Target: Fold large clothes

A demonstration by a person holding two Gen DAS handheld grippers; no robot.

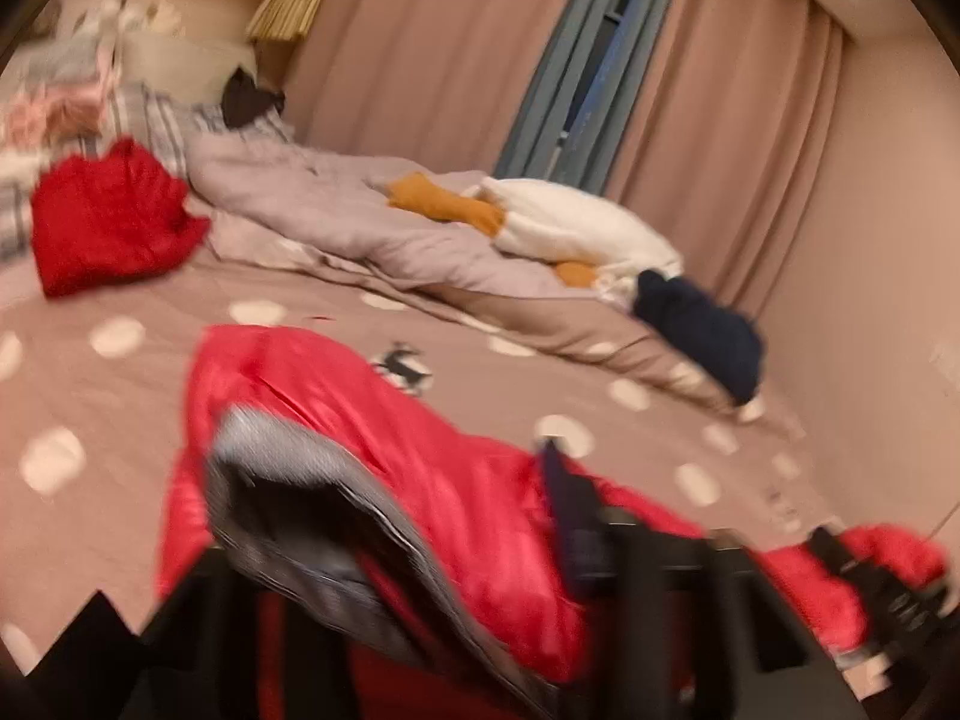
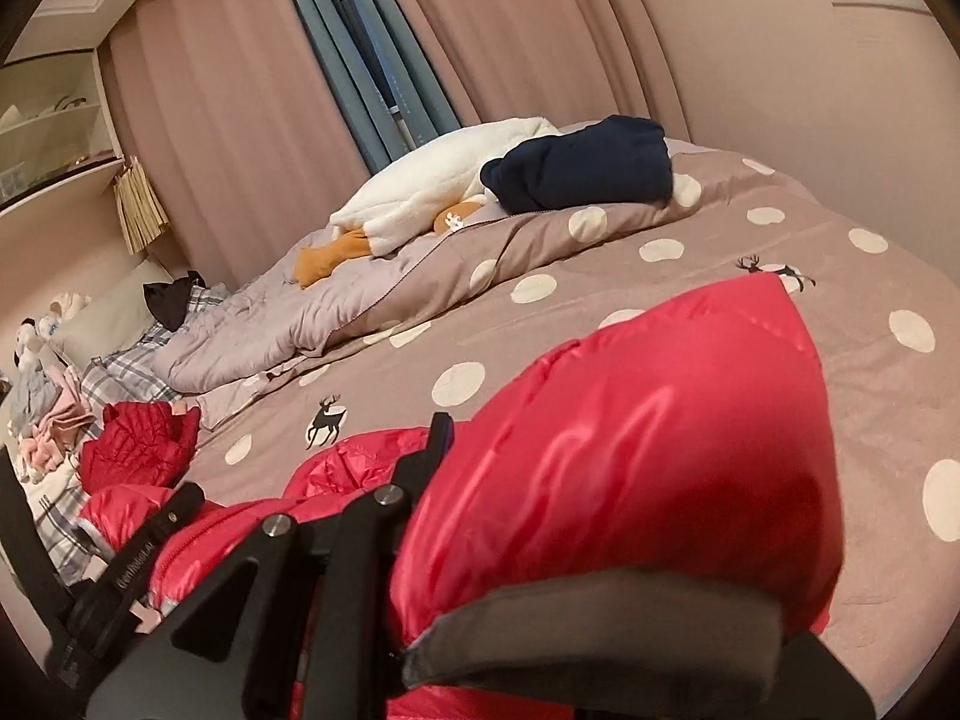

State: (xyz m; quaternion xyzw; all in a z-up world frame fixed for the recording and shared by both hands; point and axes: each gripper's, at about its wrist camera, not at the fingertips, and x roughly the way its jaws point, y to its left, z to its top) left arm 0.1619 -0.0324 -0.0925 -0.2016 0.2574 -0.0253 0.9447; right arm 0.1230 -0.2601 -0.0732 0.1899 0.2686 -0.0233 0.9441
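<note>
The red puffer jacket (image 2: 630, 420) lies on the dotted bed cover (image 2: 690, 276) at the near edge of the bed, filling the 6 o'clock half of both wrist views, with its grey lining (image 1: 300, 480) turned up in the left one. The right tongs (image 2: 540, 540) clamp a shiny fold of the jacket between their fingers. The left tongs (image 1: 480, 570) stand apart, though motion blur hides whether any cloth sits between them; they seem to have let the lining edge drop.

To do this fold well, I would lay the carried panel flat along the jacket's midline, keep both edges level, press out trapped air in the padding, and release only once the slippery shell rests without sliding back.

Pale lettering runs along the black arm of the other tool (image 2: 138, 570) at 8 o'clock in the right view; it is too small to read surely. The jacket shows no label.
</note>
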